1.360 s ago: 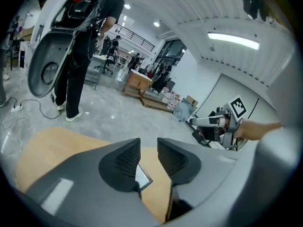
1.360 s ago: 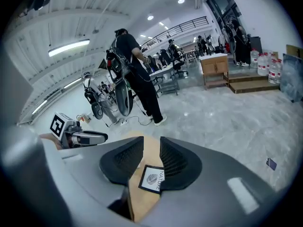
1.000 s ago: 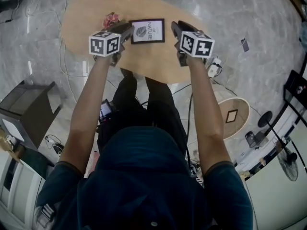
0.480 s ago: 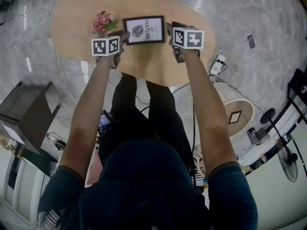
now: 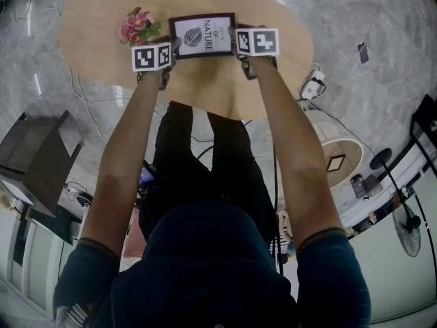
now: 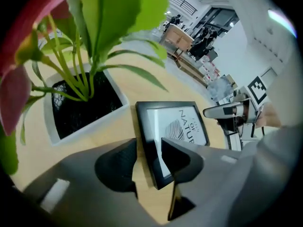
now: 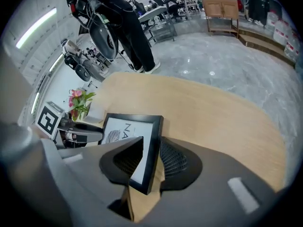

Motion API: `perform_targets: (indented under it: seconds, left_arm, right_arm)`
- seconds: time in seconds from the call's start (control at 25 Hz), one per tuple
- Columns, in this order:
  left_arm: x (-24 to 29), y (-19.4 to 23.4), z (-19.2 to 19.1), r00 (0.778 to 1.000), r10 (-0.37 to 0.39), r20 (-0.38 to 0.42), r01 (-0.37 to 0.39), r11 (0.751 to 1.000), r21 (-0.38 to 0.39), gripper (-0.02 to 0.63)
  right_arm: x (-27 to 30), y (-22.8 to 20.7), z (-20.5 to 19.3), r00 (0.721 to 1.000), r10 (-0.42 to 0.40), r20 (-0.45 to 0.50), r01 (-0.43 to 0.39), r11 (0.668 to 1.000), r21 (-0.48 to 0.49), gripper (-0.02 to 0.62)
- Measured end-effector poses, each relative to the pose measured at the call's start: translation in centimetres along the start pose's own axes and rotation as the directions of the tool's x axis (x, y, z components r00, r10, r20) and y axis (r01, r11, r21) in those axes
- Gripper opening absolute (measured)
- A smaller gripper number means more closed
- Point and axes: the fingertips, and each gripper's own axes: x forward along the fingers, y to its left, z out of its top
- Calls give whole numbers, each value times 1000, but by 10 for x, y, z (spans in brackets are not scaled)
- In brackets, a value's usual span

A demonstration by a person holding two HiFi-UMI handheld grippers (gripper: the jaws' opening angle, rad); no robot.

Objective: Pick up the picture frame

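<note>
I saw the frame (image 5: 203, 35) on the table (image 5: 205, 91) beside the plant (image 5: 134, 27). My right gripper (image 5: 239, 43) pinched its right edge. My left gripper (image 5: 174, 46) straddled the left edge, fingers narrow, with a gap at one jaw.

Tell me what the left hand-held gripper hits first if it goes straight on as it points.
The picture frame: its near edge stands between the left hand-held gripper's jaws. The planter sits off to the side.

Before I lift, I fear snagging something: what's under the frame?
Wooden table shows around the frame; anything directly beneath is hidden by the frame itself.
</note>
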Motion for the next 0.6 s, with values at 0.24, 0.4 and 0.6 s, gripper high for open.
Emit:
perform_targets:
  seconds: [0.24, 0.4, 0.6]
  left_arm:
    - [2, 4, -2, 999, 27, 19, -27, 1000, 5, 135]
    - [3, 2, -3, 999, 40, 0, -40, 998, 39, 133]
    - [2, -3, -1, 1000, 13, -13, -13, 1000, 15, 81]
  right_arm:
    - [21, -7, -12, 997, -47, -58, 46, 999, -26, 94]
    - [23, -7, -13, 994, -89, -63, 87, 995, -40, 94]
    - [21, -7, -14, 991, -105, -86, 107, 994, 18, 84]
